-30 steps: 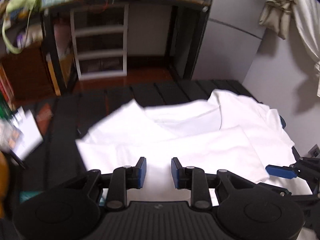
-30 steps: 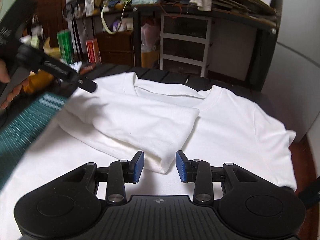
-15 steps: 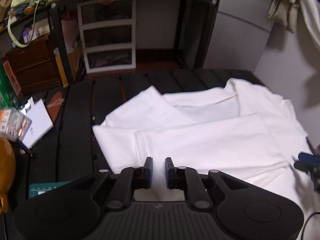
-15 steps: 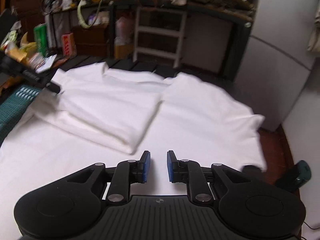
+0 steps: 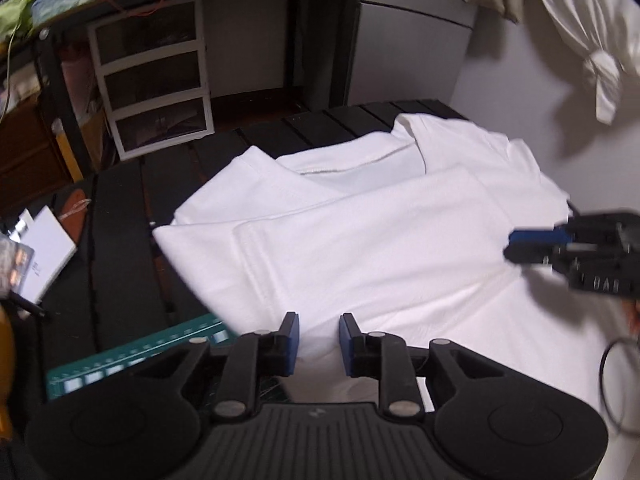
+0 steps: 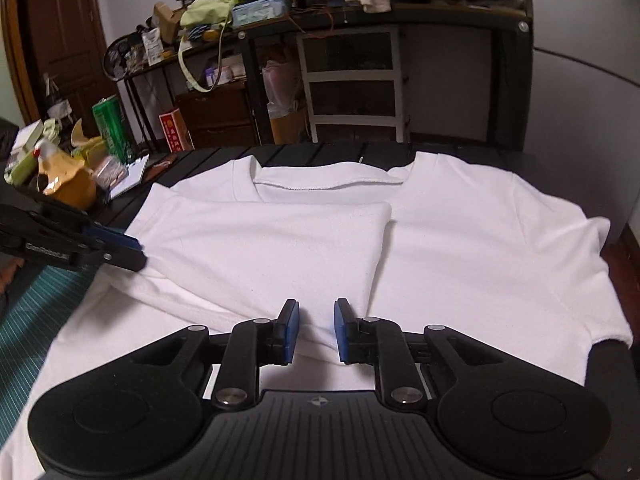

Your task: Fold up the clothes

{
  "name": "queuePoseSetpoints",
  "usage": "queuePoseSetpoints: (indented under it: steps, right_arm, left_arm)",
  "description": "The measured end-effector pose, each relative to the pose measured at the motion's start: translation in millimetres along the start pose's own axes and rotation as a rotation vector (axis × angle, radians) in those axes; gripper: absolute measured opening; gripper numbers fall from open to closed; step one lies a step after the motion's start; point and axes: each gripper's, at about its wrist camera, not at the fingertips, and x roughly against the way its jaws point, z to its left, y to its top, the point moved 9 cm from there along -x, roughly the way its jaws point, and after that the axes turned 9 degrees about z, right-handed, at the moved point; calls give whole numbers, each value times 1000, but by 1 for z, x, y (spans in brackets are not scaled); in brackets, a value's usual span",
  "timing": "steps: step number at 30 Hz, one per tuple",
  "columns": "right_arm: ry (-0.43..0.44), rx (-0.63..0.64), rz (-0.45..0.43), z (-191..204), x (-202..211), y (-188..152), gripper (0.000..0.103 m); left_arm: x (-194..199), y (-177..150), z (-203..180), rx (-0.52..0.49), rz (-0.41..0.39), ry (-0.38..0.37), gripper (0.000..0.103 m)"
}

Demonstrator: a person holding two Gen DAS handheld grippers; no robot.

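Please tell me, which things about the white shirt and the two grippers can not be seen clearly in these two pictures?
- White shirt: its bottom hem, in both wrist views, hidden behind each gripper's own body.
- Right gripper: blurred at the right edge of the left wrist view; its jaws are closing, whether cloth is pinched is unclear.
- Left gripper: partly cut off by the left edge of the right wrist view.
- Folded sleeve: what lies beneath it.

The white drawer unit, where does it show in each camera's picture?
Left wrist: drawer unit upper left, beyond the table.
Right wrist: drawer unit top centre, behind the shirt.
Shared landmark: the shirt's collar, in front of the unit in both.
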Motion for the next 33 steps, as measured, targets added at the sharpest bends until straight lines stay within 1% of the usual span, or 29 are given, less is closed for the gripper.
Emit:
queuePoseSetpoints:
  steps: [3,4,5,6,7,9,12,14,18,19,20,21,23,24,25,29,30,31,32,33]
  right_arm:
    - [5,-26,1,-2,1,1,18]
    - [11,-62,7,-4,1,4,18]
    - [14,-86,8,-4,3,7,18]
    - [20,-91,-8,-1,5,9,19]
    - [26,-94,-23,1,8,11,19]
    - [41,-67,-33,13,8,13,19]
    - [34,-45,0,18,-1,11,19]
    - [34,-48,16,18,-5,9,19]
    - [45,-59,10,17,-7,6,20]
    - [47,-60,10,17,-7,6,20]
    - [48,-61,11,16,-7,6,19]
    - [48,-67,15,16,-6,6,18]
    - [43,-75,22,13,-7,6,17]
    - [41,-80,26,12,-8,7,15]
    - [39,-84,29,11,-8,7,11]
    - [59,-137,33,3,-9,6,7]
    - [60,-147,34,2,-9,5,4]
    - [62,-157,35,1,-9,5,3]
    - [63,-167,36,0,-9,5,3]
    - [68,-179,39,0,-8,6,3]
  left_arm:
    - [7,-6,3,-19,18,25,22]
    - [13,-6,4,-15,5,32,22]
    - [19,-4,1,-27,-23,35,21]
    - [25,-3,-2,-40,-51,37,22]
    - [28,-2,-8,-71,-76,41,23]
    - [26,-1,-22,-167,-86,62,23]
    - [10,-9,-37,-339,-42,152,23]
    - [6,-13,-40,-415,-33,190,25]
    - [4,-13,-39,-507,-36,252,26]
    - [3,-12,-39,-533,-35,264,21]
    - [2,-12,-38,-548,-35,265,13]
    - [2,-11,-38,-566,-35,267,2]
    - [4,-11,-41,-660,-56,315,1]
    - [5,-11,-42,-710,-65,340,1]
    - [6,-15,-44,-791,-68,371,1]
    - [3,-34,-38,-836,3,332,2]
    - [4,-35,-35,-819,19,327,2]
    - [4,-36,-32,-802,35,321,6]
    - [5,-37,-29,-785,50,316,6]
    - [6,-36,-26,-764,57,308,8]
